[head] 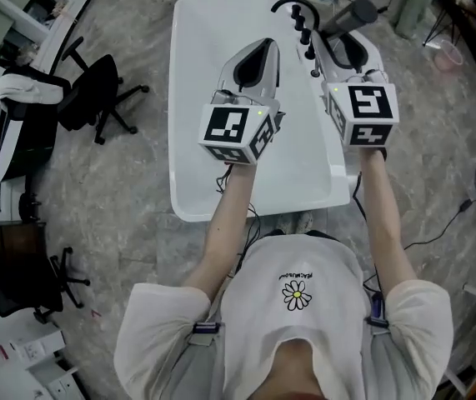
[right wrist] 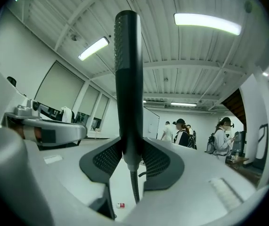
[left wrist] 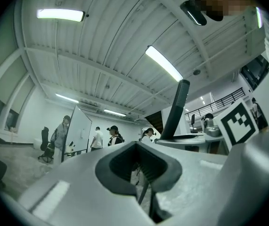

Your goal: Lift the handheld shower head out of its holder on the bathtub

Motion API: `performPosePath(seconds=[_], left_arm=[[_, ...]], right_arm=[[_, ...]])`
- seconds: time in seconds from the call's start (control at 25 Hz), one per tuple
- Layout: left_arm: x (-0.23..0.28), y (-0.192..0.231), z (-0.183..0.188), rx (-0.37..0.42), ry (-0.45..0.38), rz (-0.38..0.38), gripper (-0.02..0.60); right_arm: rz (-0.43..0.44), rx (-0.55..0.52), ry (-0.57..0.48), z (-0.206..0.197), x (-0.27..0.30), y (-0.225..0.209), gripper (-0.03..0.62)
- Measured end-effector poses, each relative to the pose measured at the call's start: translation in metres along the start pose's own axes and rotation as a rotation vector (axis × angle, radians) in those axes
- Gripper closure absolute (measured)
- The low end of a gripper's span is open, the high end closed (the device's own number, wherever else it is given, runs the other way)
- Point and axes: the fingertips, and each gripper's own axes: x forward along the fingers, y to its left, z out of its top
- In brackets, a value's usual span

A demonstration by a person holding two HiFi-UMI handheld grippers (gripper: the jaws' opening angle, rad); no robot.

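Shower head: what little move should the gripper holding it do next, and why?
Probably raise the right gripper straight up a little. Its jaws are shut on the shower head, which stands upright with its hose hanging below; I can't tell whether it has cleared the holder.

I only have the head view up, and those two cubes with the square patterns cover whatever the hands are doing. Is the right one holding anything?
Observer: Yes. In the right gripper view, the right gripper has its fingers shut on the dark shower head, near its bottom end, and the shower head stands upright.
Operator: Does it have a hose on it?
Observer: A thin hose hangs straight down from its base, below the fingers.
Operator: And the left one?
Observer: The left gripper holds nothing. In its own view the fingers are together, with nothing between them.
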Motion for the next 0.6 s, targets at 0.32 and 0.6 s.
performPosePath(seconds=[0.32,0.6], left_arm=[[-0.040,-0.039,0.021,0.042,-0.028,0.009,0.581],[-0.046,-0.056,0.010,0.046,-0.019,-0.004,0.581]], right_arm=[[0.014,0.067,-0.036,0.001,-0.079,0.042,0.442],[-0.001,0.094,-0.028,-0.016,-0.100,0.040,0.444]])
